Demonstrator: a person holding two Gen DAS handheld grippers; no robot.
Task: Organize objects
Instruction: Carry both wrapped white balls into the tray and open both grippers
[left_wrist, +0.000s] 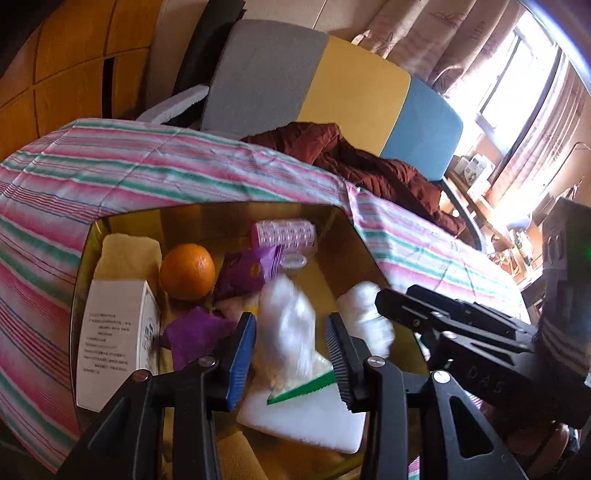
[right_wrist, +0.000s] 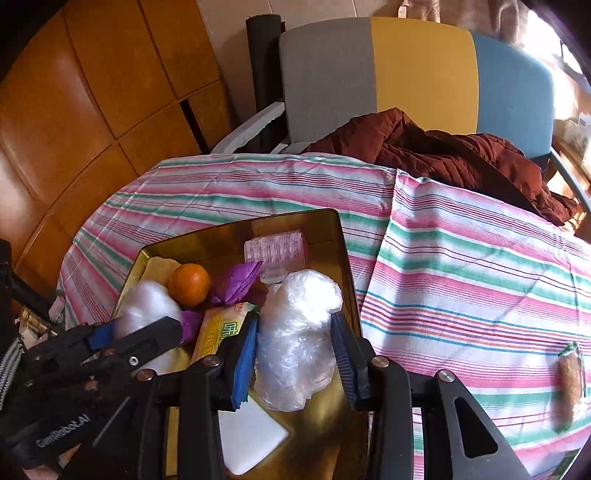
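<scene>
Striped tablecloth (right_wrist: 461, 280) carries gold tray (right_wrist: 343, 258). Right gripper (right_wrist: 295, 354) grasps clear plastic bag (right_wrist: 295, 332) over tray's right edge, likely for stowing; left gripper (left_wrist: 291, 354) spread around second, blurred bag (left_wrist: 286, 325), grip uncertain

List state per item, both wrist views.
left gripper: open around a clear plastic bag, blurred
right gripper: jaws against a second plastic bag
gold tray: on striped cloth, filled
orange: in tray
snack packet: on cloth, outside tray
</scene>
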